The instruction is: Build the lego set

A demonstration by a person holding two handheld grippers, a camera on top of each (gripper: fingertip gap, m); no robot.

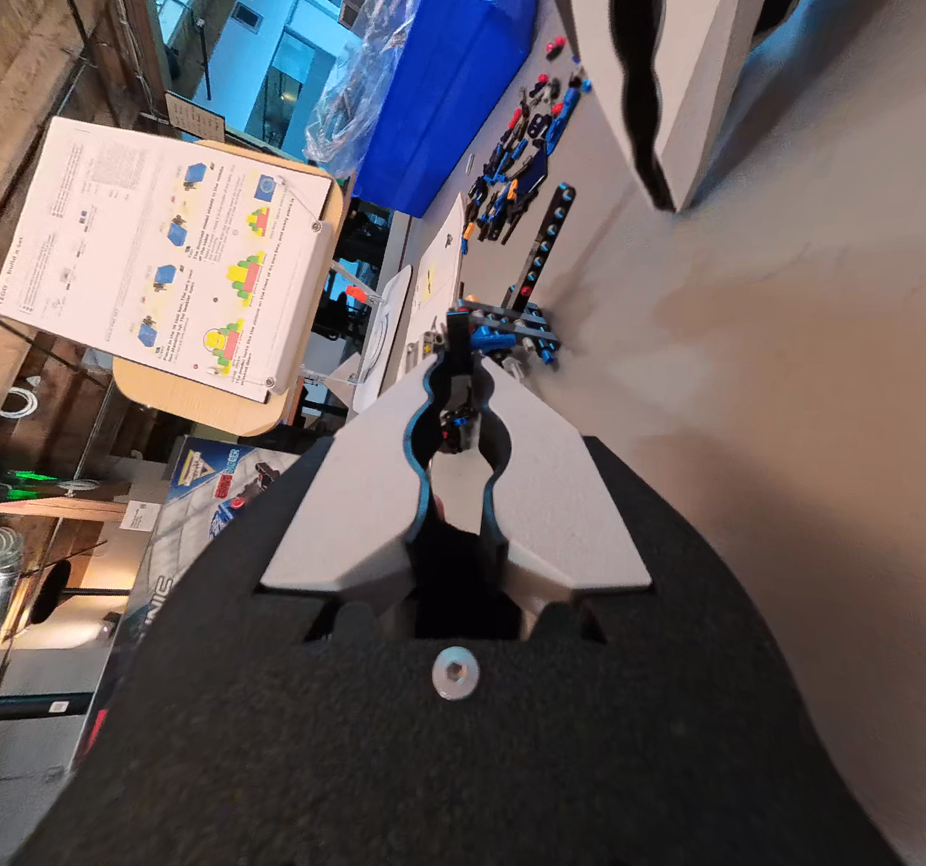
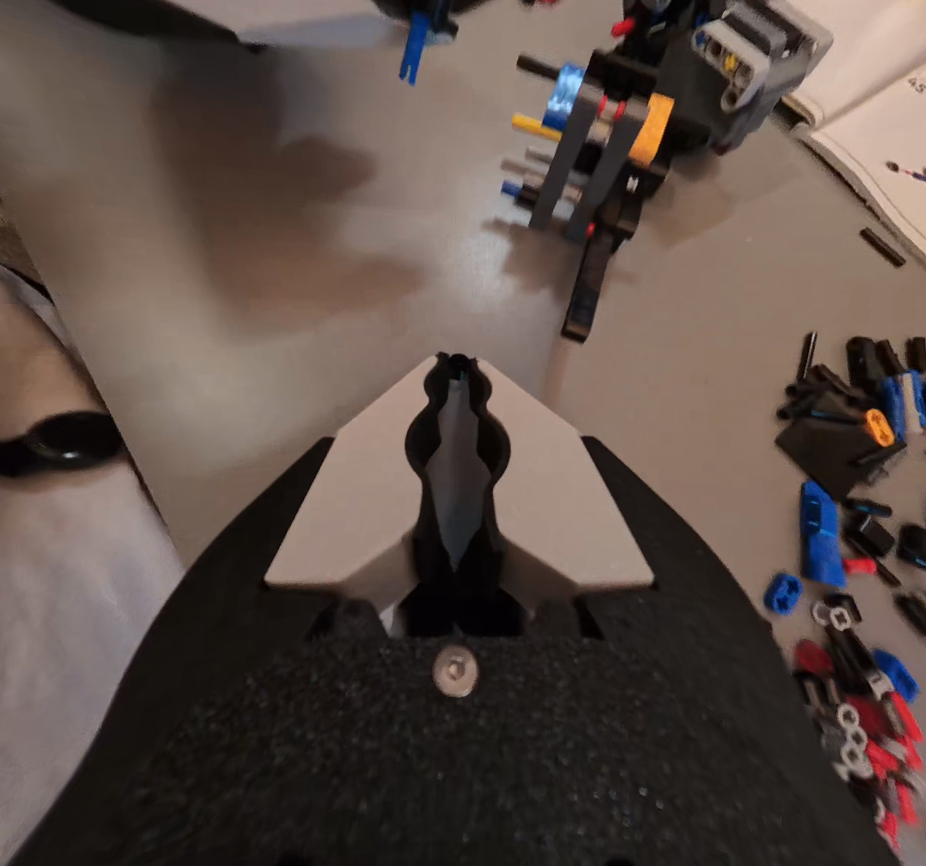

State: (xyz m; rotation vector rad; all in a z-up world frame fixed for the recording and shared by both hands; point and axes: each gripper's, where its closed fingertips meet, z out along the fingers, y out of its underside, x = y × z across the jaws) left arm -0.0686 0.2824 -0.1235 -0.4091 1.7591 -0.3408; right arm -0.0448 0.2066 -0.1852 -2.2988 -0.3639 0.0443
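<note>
Grey table (image 1: pixel 751 391), wooden wall (image 1: pixel 30 40) at back, blue-lit windows (image 1: pixel 270 55) beyond.

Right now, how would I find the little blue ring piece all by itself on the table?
Look in the right wrist view at the grey table, down its right side where the loose piece pile lies. Below the blue curved piece sits the small blue ring piece. It alone is short, round-ended and two-holed, lying apart from the pile.

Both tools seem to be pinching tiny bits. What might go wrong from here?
The right tool grips a small black piece only at its very tip, so it may slip out. The left tool holds a small black and blue part close to the half-built model; a nudge might knock that over.
</note>
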